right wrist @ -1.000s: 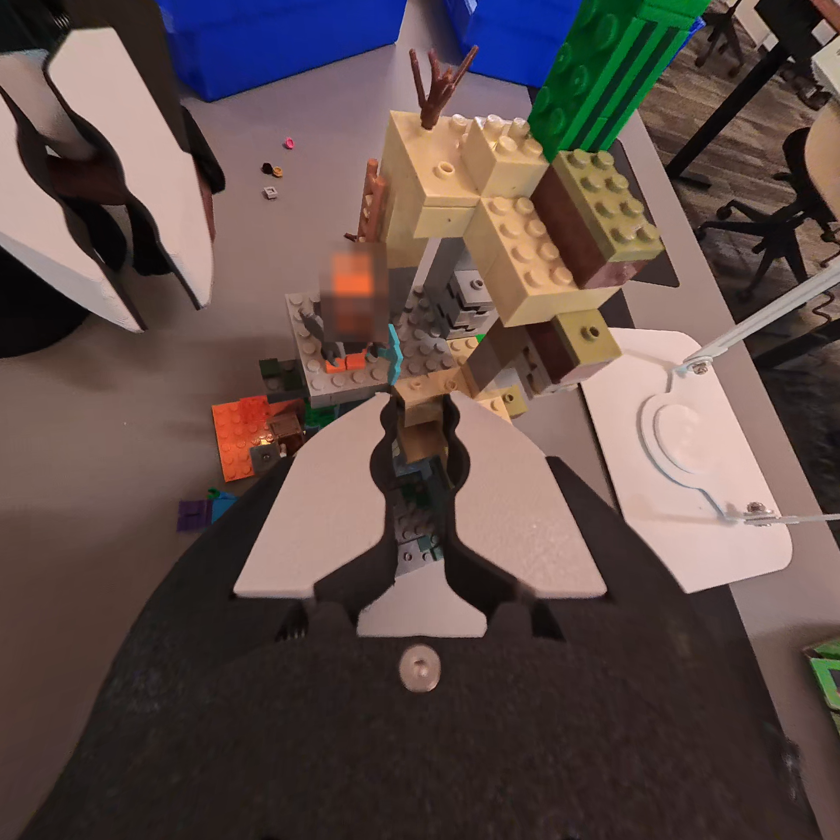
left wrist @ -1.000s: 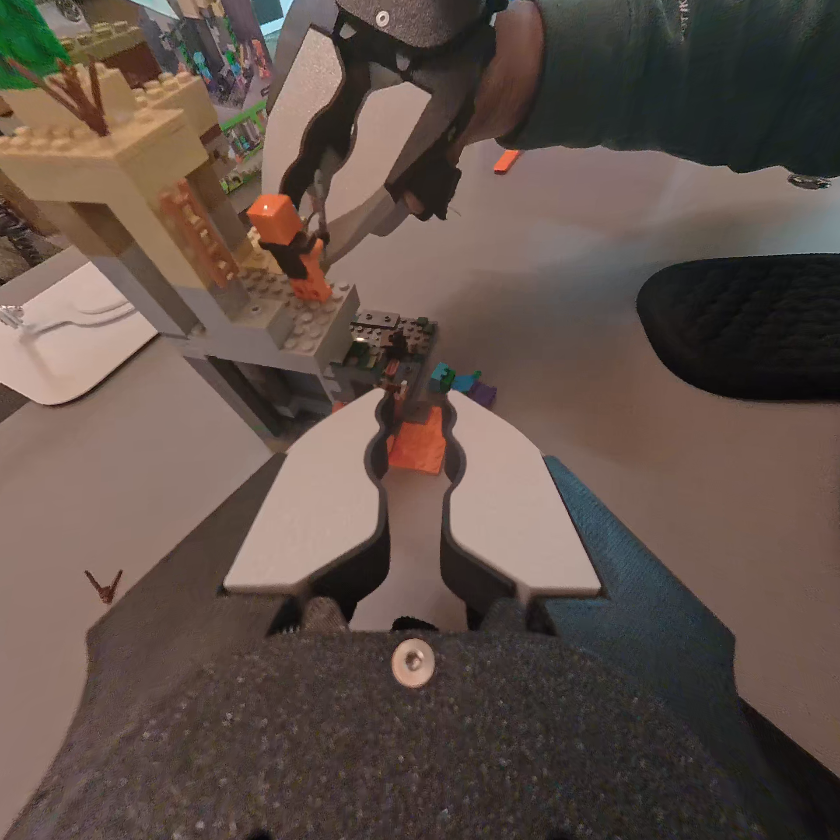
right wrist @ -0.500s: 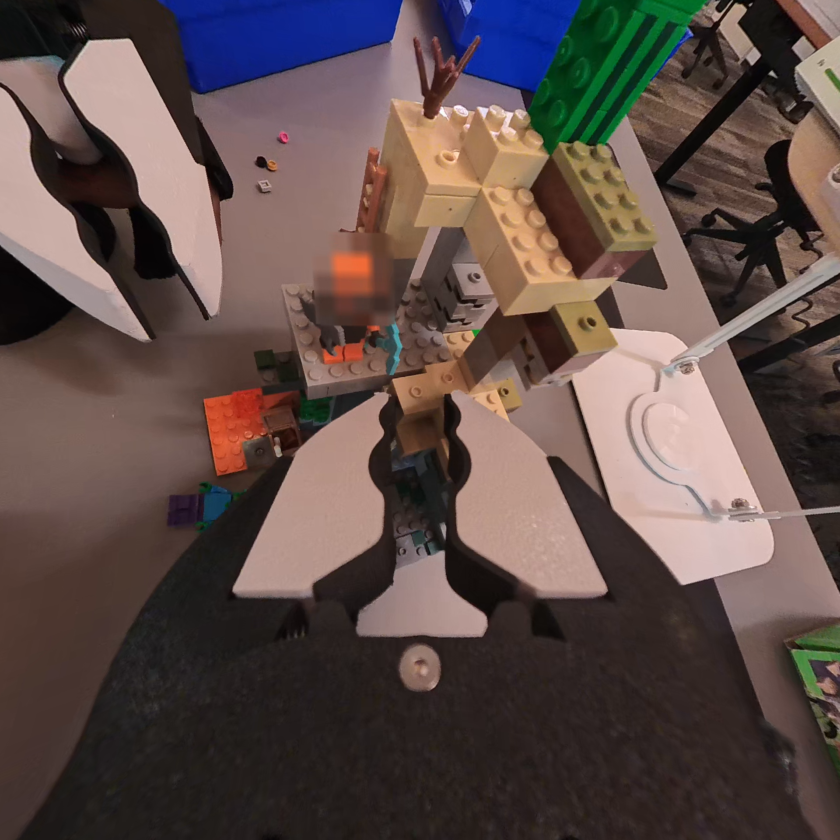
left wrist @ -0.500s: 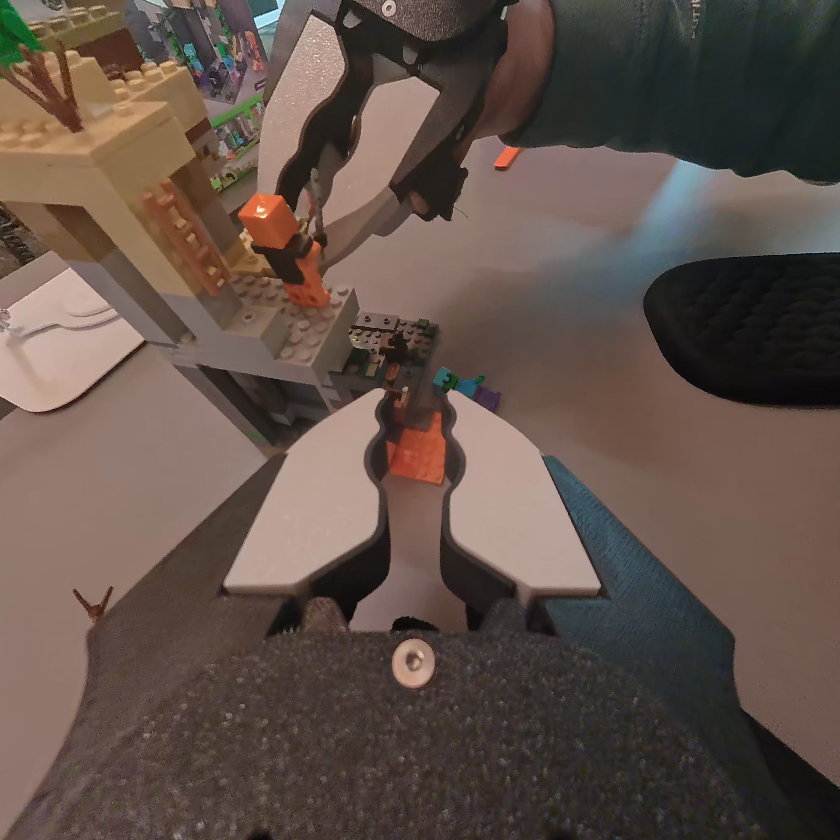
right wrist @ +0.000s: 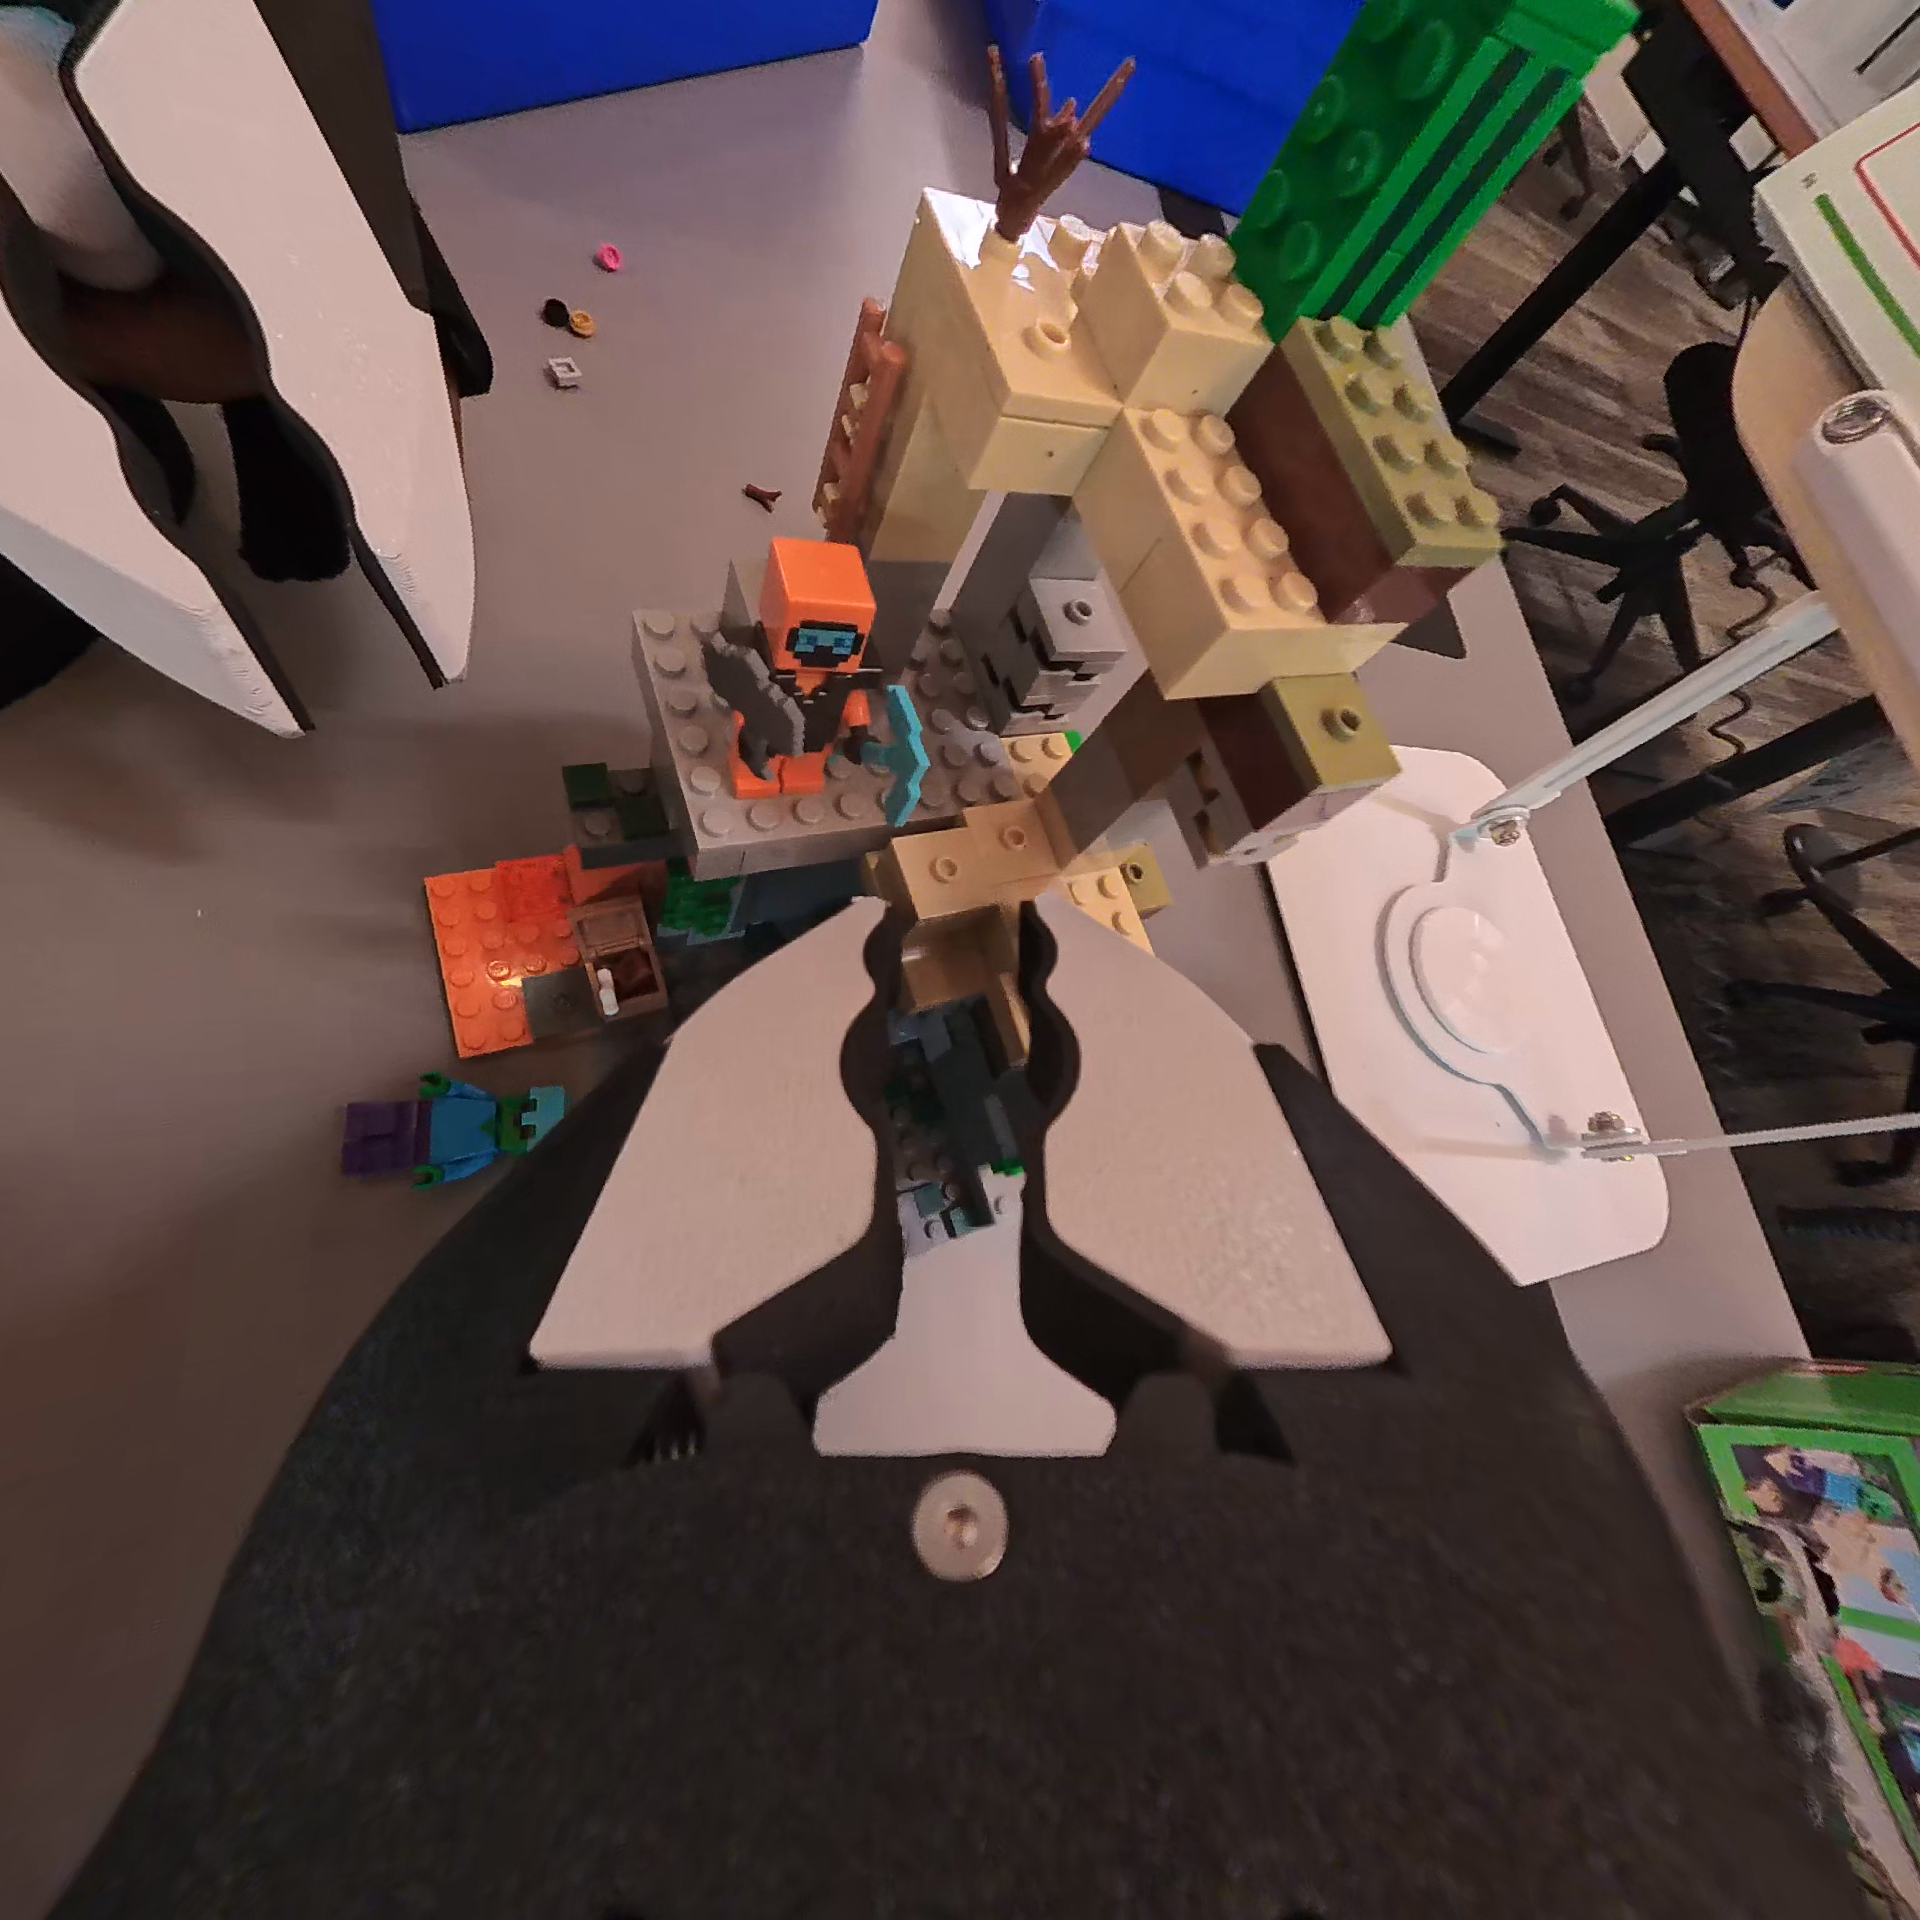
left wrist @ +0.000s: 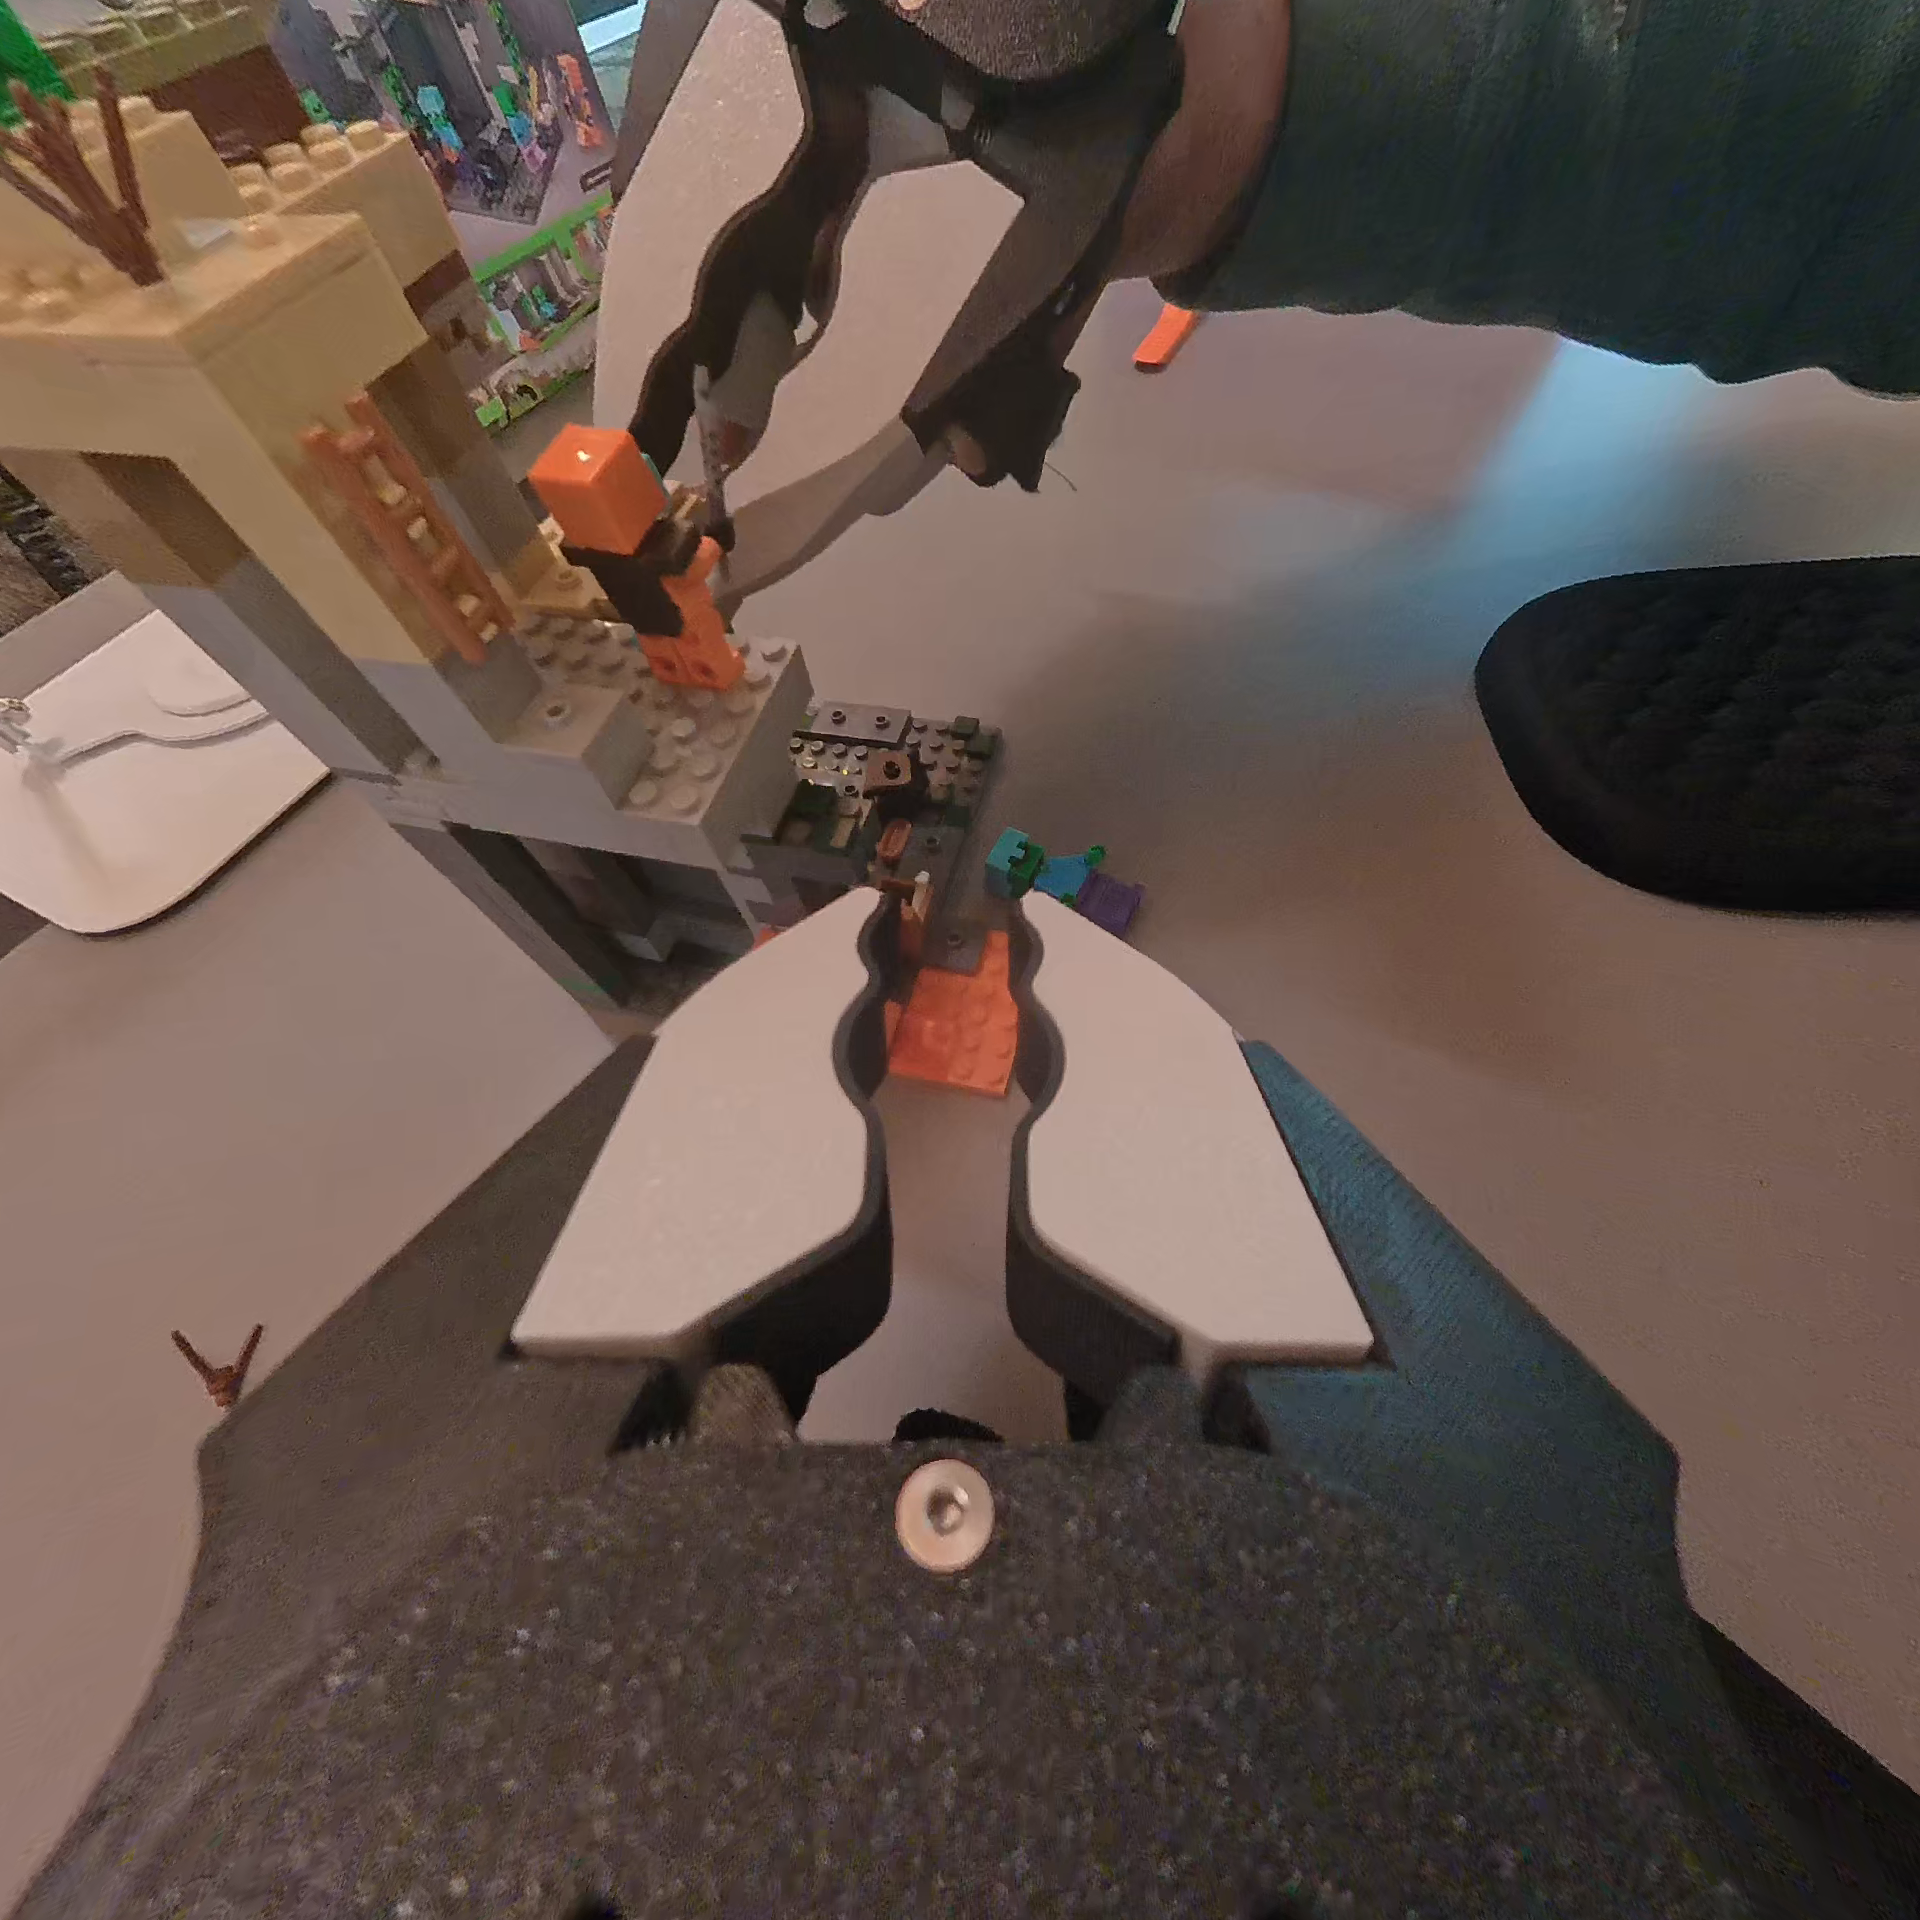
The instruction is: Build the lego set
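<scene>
The tan, grey and green Lego model stands on the grey table, also in the left wrist view. An orange minifigure with a cyan pickaxe stands on its grey platform. My right gripper is open and empty above the model's tan lower bricks. In the left wrist view it hangs just behind the minifigure. My left gripper is open and empty, low over the table, pointing at the orange plate. A blue-and-purple figure lies flat beside that plate.
A white flat base lies right of the model, by the table edge. A black mat lies to the right in the left wrist view. Small loose pieces, a brown twig piece, blue bins and the set's box are around. One gripper's finger ends stand about 11 cm off the other's. The orange plate lies around 8 cm away from my left fingertips. My right wrist view looks at it from another angle.
My right gripper has drawn back and up from the model, so more of the table and the lying figure show. My left gripper has edged slightly toward the orange plate. Both stay open.
</scene>
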A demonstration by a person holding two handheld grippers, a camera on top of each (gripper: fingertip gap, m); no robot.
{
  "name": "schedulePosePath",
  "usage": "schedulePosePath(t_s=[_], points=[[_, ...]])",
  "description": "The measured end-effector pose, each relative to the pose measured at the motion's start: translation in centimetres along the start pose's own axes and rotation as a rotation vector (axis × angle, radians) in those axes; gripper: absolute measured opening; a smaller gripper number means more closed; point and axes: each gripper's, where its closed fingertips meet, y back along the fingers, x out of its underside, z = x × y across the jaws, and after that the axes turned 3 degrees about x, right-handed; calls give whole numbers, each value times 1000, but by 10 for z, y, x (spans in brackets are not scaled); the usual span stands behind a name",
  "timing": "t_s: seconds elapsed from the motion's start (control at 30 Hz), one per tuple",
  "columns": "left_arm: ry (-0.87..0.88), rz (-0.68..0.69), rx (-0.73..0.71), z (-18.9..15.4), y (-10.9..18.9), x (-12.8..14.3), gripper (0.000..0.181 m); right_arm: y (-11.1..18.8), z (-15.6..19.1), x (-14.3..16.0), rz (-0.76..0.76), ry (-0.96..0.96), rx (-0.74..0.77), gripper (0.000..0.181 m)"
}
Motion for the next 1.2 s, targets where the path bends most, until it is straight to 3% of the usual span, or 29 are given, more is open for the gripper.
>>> schedulePosePath(t_s=[0.33,0.7,0.8,1.0,1.2], points=[[1,-2,-4,0,-1,-2,19,0,8,1,7,-28,-15,7],[5,1,-18,2,4,1,19,9,9,1,-15,-81,-33,10],[8,-4,-22,3,4,1,19,13,19,14,23,-119,-63,14],[14,-14,-24,5,2,2,19,-16,34,43,114,-361,-2,26],[5,-27,-35,5,6,1,18,-37,34,54,179,-494,79,27]])
